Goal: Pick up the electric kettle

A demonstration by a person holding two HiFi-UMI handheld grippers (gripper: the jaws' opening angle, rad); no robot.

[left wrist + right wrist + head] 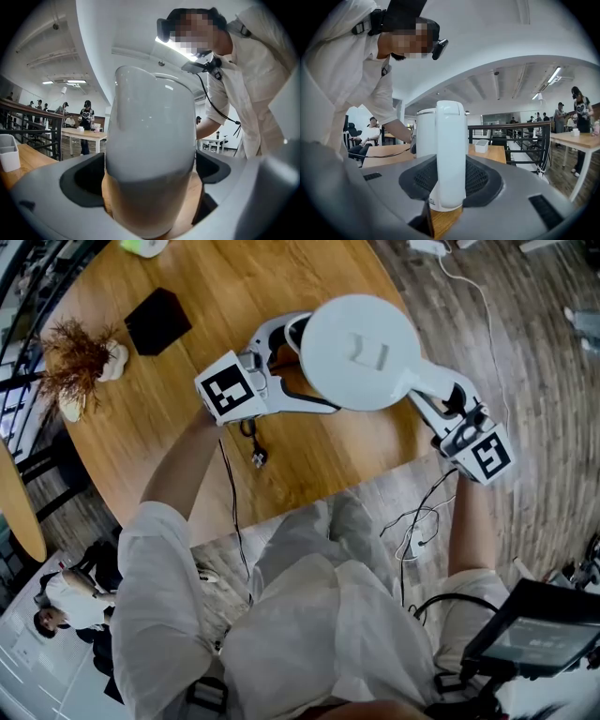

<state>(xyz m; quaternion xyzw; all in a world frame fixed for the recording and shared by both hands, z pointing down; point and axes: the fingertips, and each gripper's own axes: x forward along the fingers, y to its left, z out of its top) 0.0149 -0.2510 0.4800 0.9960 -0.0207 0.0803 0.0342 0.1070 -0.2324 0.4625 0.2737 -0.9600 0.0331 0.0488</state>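
White electric kettle (361, 352) is at the near edge of the round wooden surface (234, 296); can't tell if it's lifted. Left hand-held gripper (150, 183) clamps the kettle body, pads on both sides. Right hand-held gripper (451, 180) is narrow, pads pressing the kettle handle (451, 150).

round wooden table (281, 292), plank floor (530, 352), black railing (506, 126), ceiling strip lights (555, 74)

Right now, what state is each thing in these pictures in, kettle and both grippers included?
electric kettle: upright, lid shut, appears to rest on the table.
left gripper: shut on the electric kettle's body.
right gripper: shut on the electric kettle's handle.
power plug: lying loose on the table, not in a socket.
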